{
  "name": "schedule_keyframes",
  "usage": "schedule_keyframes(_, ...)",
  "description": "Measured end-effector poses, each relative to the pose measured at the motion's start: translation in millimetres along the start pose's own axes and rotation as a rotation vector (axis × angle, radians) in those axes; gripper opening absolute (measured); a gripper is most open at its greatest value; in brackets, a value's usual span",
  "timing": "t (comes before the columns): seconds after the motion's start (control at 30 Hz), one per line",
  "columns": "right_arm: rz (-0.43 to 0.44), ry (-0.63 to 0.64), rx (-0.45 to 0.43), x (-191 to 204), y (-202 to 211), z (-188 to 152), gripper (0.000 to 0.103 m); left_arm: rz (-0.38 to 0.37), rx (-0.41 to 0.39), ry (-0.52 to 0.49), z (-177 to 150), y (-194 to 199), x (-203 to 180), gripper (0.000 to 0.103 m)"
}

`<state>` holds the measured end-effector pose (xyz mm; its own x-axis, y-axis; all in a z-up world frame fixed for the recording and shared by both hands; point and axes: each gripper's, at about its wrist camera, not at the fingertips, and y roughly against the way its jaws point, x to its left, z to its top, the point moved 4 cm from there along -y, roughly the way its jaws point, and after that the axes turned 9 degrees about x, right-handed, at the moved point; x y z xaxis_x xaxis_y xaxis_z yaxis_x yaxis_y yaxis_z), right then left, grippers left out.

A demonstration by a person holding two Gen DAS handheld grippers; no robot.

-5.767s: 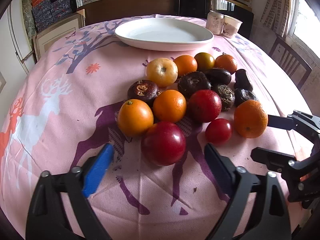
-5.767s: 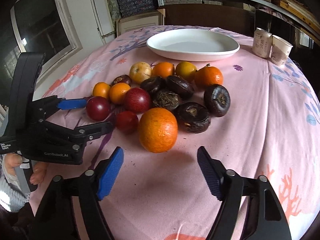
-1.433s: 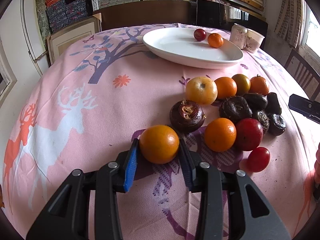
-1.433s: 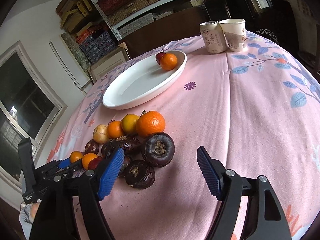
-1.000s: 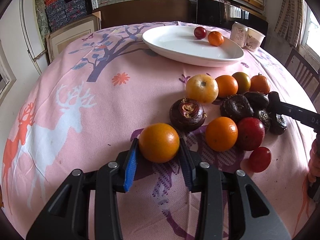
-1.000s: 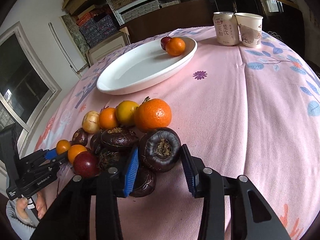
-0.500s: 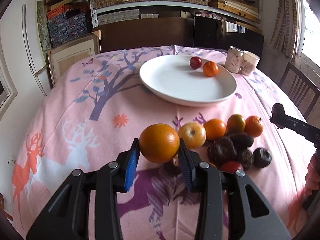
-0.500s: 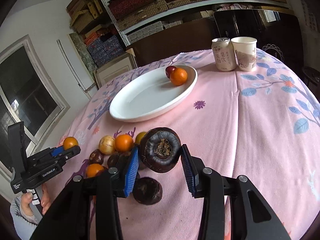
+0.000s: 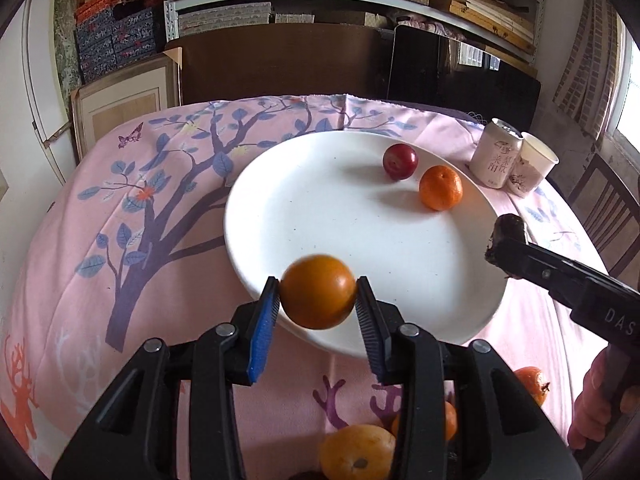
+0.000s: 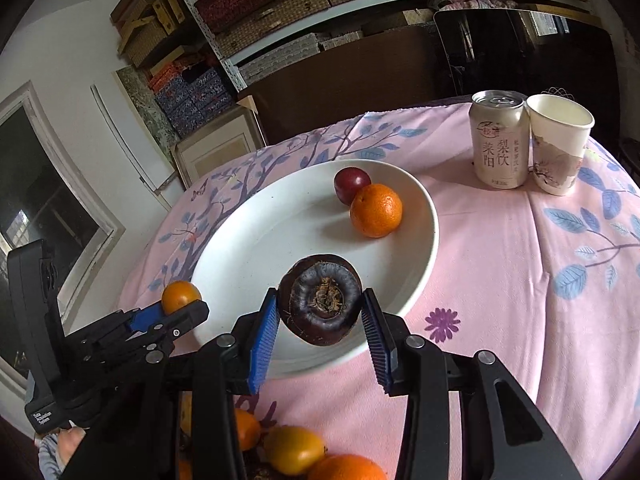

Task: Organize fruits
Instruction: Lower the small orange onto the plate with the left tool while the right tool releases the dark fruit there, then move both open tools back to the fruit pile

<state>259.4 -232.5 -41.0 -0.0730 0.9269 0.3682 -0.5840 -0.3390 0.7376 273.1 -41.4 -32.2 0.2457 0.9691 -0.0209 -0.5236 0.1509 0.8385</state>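
Observation:
My left gripper [image 9: 317,312] is shut on an orange [image 9: 318,291] and holds it over the near rim of the white plate [image 9: 304,208]. My right gripper [image 10: 320,320] is shut on a dark brown fruit [image 10: 321,298] above the plate's near edge [image 10: 264,240]. On the plate lie a red plum [image 9: 400,161] and a small orange [image 9: 440,188]; both show in the right wrist view, plum [image 10: 350,182] and orange [image 10: 376,210]. The right gripper shows at the plate's right side [image 9: 505,242]. The left gripper with its orange [image 10: 181,296] shows at the plate's left.
A drink can [image 10: 498,144] and a paper cup [image 10: 558,142] stand on the pink tablecloth [image 10: 520,260] beyond the plate's right side. Several loose oranges [image 9: 356,456] and dark fruits lie on the cloth under the grippers. A chair [image 9: 608,208] stands at the right.
Both grippers have lifted their fruits off the cloth and carried them forward to the plate. The fruit pile has dropped to the bottom of both views.

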Motion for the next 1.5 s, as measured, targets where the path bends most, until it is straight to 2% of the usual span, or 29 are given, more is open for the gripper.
schedule_keyframes(0.03, -0.016, 0.007, -0.004, -0.4, -1.4, -0.6, 0.046, 0.006, 0.0, -0.008, -0.7, -1.0, 0.3, 0.051)
schedule_keyframes(0.07, -0.029, 0.004, -0.013, -2.4, -0.7, -0.9, 0.054, 0.01, -0.006, -0.011, -1.8, -0.5, 1.1, 0.061)
schedule_keyframes(0.1, -0.031, -0.007, -0.023, -3.6, 1.3, -1.3, 0.058, 0.014, -0.013, -0.009, -3.4, 1.6, 2.1, 0.064)
schedule_keyframes(0.23, -0.005, -0.008, -0.046, -3.8, 15.6, -4.2, 0.058, 0.004, -0.03, -0.001, -9.5, 15.2, 5.3, 0.067)
schedule_keyframes(0.27, -0.009, -0.001, -0.057, -2.7, 21.2, -7.0, 0.058, 0.011, -0.039, 0.001, -11.7, 20.0, 7.0, 0.075)
schedule_keyframes(0.33, -0.017, 0.01, -0.072, -0.2, 31.4, -14.4, 0.062, 0.036, -0.07, 0.007, -18.7, 30.7, 10.4, 0.081)
schedule_keyframes(0.5, -0.006, 0.01, -0.081, -0.6, 51.4, -44.9, 0.068, 0.047, -0.081, 0.03, -42.4, 45.3, 19.9, 0.081)
schedule_keyframes(0.57, -0.023, 0.009, -0.085, -2.7, 57.2, -58.6, 0.073, 0.056, -0.066, 0.033, -58.6, 46.2, 23.4, 0.088)
schedule_keyframes(0.73, -0.035, -0.031, -0.084, -16.0, 66.0, -78.8, 0.08, 0.064, -0.031, 0.038, -87.9, 46.6, 24.8, 0.088)
schedule_keyframes(0.87, -0.022, -0.083, -0.085, -28.0, 71.7, -84.8, 0.082, 0.068, -0.062, 0.0, -90.5, 50.6, 15.4, 0.091)
schedule_keyframes(1.0, -0.016, -0.11, -0.086, -32.9, 72.8, -84.5, 0.084, 0.078, -0.051, -0.058, -93.0, 45.5, 2.0, 0.091)
schedule_keyframes(1.2, -0.018, -0.104, -0.088, -29.6, 73.8, -84.8, 0.086, 0.093, -0.01, -0.104, -95.1, 31.9, -7.1, 0.091)
schedule_keyframes(1.37, -0.028, -0.09, -0.089, -27.1, 74.0, -85.0, 0.087, 0.131, -0.036, -0.15, -90.7, 28.0, -10.6, 0.096)
schedule_keyframes(1.5, -0.035, -0.096, -0.093, -28.6, 75.1, -84.2, 0.087, 0.17, -0.082, -0.097, -83.8, 39.7, 6.4, 0.096)
